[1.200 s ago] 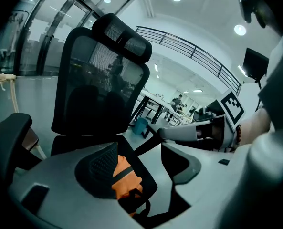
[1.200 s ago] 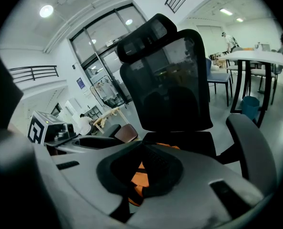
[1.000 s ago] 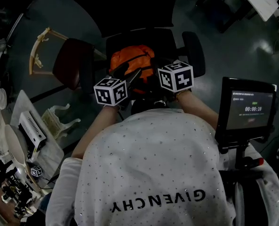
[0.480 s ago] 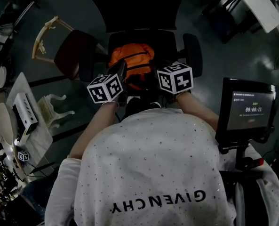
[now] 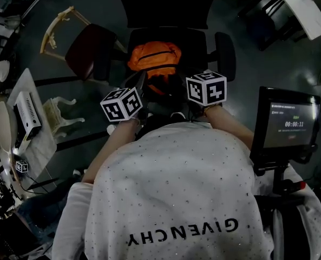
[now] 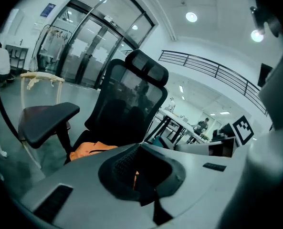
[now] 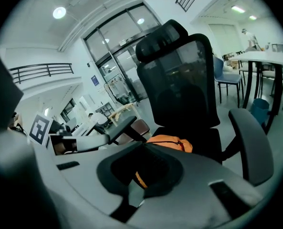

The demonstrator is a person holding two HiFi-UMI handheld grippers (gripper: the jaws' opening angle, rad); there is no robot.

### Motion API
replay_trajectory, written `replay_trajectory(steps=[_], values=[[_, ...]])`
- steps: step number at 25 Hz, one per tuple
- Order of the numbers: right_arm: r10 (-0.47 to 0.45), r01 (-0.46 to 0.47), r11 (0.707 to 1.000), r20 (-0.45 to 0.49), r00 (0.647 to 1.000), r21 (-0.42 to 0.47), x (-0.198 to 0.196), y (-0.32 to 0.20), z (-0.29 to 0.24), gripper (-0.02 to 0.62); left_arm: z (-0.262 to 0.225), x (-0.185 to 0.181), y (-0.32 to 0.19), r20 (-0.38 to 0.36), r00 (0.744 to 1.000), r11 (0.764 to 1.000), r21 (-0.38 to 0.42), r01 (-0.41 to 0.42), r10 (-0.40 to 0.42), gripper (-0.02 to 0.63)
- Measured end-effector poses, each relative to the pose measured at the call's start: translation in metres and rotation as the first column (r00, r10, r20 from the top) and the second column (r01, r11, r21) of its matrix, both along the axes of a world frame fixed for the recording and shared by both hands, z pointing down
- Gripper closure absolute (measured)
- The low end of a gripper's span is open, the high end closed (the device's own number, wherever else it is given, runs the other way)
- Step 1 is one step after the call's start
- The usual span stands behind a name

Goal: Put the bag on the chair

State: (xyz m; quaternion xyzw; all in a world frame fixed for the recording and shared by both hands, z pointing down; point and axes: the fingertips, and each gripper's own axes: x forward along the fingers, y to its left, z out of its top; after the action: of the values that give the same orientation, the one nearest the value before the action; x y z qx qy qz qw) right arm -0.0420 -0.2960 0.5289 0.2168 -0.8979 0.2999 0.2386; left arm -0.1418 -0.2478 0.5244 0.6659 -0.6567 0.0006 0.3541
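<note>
Ceiling lights (image 6: 191,17) brighten a glazed wall (image 6: 84,46) and railed balcony (image 6: 213,73).

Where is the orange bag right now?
In the head view, the orange bag lies top centre on the seat of the black chair, between its armrests.

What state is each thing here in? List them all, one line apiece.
chair: upright, seat occupied.
bag: lying on the seat, nothing holding it.
left gripper: shut, its jaws have just been closing, with nothing between them.
right gripper: shut, empty.
screen: lit, showing a timer.
</note>
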Motion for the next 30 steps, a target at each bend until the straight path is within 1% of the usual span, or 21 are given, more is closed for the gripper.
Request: replay_trajectory(steps=[2, 4, 6, 8, 10, 12, 14, 16, 18, 20, 22, 25, 28, 30], values=[[-0.005, 0.005, 1.0, 0.039, 0.999, 0.015, -0.006, 0.005, -0.011, 0.595, -0.005, 0.003, 0.005, -0.017, 0.999, 0.999, 0.027, -0.031, 0.031, 0.604], [-0.035, 0.033, 0.998, 0.065, 0.997, 0.044, -0.013, 0.015, -0.022, 0.597, -0.012, 0.001, 0.008, -0.029, 0.998, 0.997, 0.06, -0.048, 0.05, 0.605], [-0.067, 0.062, 0.995, 0.058, 0.996, 0.077, -0.021, 0.031, -0.028, 0.597, -0.015, -0.003, 0.018, -0.031, 0.998, 0.996, 0.067, -0.055, 0.057, 0.605], [-0.079, 0.075, 0.992, 0.031, 0.996, 0.105, -0.027, 0.046, -0.03, 0.597, -0.015, -0.007, 0.031, -0.019, 0.998, 0.996, 0.056, -0.066, 0.067, 0.604], [-0.075, 0.072, 0.99, 0.017, 0.997, 0.123, -0.03, 0.058, -0.031, 0.597, -0.018, -0.008, 0.042, -0.016, 0.996, 0.995, 0.06, -0.085, 0.086, 0.604], [-0.057, 0.051, 0.99, 0.038, 0.998, 0.129, -0.035, 0.076, -0.036, 0.597, -0.025, -0.016, 0.061, -0.024, 0.995, 0.993, 0.08, -0.09, 0.093, 0.604], [-0.033, 0.022, 0.993, 0.093, 0.995, 0.119, -0.045, 0.103, -0.046, 0.596, -0.04, -0.036, 0.085, -0.034, 0.997, 0.991, 0.117, -0.07, 0.075, 0.604], [-0.016, 0.0, 0.994, 0.148, 0.989, 0.107, -0.058, 0.133, -0.054, 0.596, -0.062, -0.061, 0.108, -0.046, 0.997, 0.982, 0.18, -0.05, 0.059, 0.604], [-0.003, -0.015, 0.996, 0.189, 0.982, 0.093, -0.07, 0.162, -0.059, 0.597, -0.083, -0.077, 0.131, -0.039, 0.997, 0.969, 0.241, -0.058, 0.07, 0.604], [0.016, -0.033, 0.997, 0.215, 0.976, 0.075, -0.075, 0.189, -0.064, 0.597, -0.096, -0.083, 0.157, -0.019, 0.995, 0.956, 0.279, -0.086, 0.096, 0.605], [0.03, -0.049, 0.996, 0.23, 0.973, 0.078, -0.074, 0.212, -0.069, 0.597, -0.104, -0.079, 0.184, -0.007, 0.991, 0.945, 0.304, -0.123, 0.131, 0.604], [0.032, -0.06, 0.99, 0.212, 0.977, 0.128, -0.062, 0.239, -0.074, 0.597, -0.107, -0.071, 0.216, -0.006, 0.984, 0.934, 0.317, -0.167, 0.178, 0.606], [0.048, -0.081, 0.981, 0.18, 0.982, 0.179, -0.046, 0.254, -0.077, 0.597, -0.109, -0.07, 0.233, -0.019, 0.981, 0.932, 0.315, -0.179, 0.195, 0.604], [0.069, -0.106, 0.973, 0.178, 0.982, 0.205, -0.033, 0.259, -0.082, 0.597, -0.115, -0.067, 0.24, -0.023, 0.978, 0.925, 0.332, -0.187, 0.206, 0.604]])
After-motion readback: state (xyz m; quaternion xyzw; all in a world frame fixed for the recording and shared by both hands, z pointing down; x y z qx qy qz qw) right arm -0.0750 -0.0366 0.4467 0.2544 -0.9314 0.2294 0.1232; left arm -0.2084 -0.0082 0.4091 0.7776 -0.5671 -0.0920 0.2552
